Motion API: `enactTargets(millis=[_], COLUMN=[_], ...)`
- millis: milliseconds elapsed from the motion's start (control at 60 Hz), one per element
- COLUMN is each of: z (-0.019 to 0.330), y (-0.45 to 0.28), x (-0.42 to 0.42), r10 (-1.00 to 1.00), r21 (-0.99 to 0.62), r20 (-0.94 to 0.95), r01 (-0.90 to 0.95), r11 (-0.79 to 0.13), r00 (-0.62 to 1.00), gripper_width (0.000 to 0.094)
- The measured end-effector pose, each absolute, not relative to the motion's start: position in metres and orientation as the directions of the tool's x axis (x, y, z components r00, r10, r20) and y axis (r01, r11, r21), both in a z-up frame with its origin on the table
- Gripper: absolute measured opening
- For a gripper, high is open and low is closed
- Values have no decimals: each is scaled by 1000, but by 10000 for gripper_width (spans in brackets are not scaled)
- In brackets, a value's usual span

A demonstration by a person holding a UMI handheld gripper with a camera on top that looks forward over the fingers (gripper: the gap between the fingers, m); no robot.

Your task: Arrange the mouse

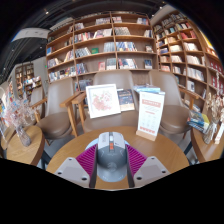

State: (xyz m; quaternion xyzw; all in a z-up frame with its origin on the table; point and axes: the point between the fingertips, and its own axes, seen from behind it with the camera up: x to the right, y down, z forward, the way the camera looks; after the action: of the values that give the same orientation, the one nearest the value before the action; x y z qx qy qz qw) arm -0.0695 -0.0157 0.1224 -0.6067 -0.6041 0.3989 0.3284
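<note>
The gripper (111, 165) looks forward over a round wooden table (60, 152) in what seems to be a library or bookshop. Its jaws stand apart, with the magenta pads (87, 160) on their inner faces turned toward each other, and between them lies a grey rounded thing that may be the mouse (111, 150); only its top is visible and the lower part is cut off, so it cannot be told whether the pads touch it. Beyond the jaws, on the far part of the table, a white leaflet stand (150, 110) is upright a little to the right, with blue and orange print which is too small to read. Behind the table there is a wooden chair (77, 108), and on it or against it leans a white poster (102, 100) with a reddish picture; beside the poster is a smaller grey card (125, 99). A grey armchair (52, 120) stands to the left of the table, and another grey seat (176, 112) to the right. Farther left a second small table (22, 145) carries a glass vase (21, 128) with thin stems. Tall wooden bookshelves (105, 45) full of books fill the back wall and continue along the right side (190, 55). The titles of the books are not legible.
</note>
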Motion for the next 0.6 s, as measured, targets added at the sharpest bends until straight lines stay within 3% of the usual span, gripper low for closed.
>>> enactTargets(millis=[117,283,400,600], z=[103,34,4,-10], y=[-34,-49,-44,-34], x=[-111,-143,-151,-154], r10=[998,999,1000,998], r21=[-876,-812,-786,-792], r20=[-44,-42,-21,2], r01=[483,583,617,609], r11=[-20,-29,-28,-34], r00=[-38,-10,19,59], gripper_width=[433,430,440,454])
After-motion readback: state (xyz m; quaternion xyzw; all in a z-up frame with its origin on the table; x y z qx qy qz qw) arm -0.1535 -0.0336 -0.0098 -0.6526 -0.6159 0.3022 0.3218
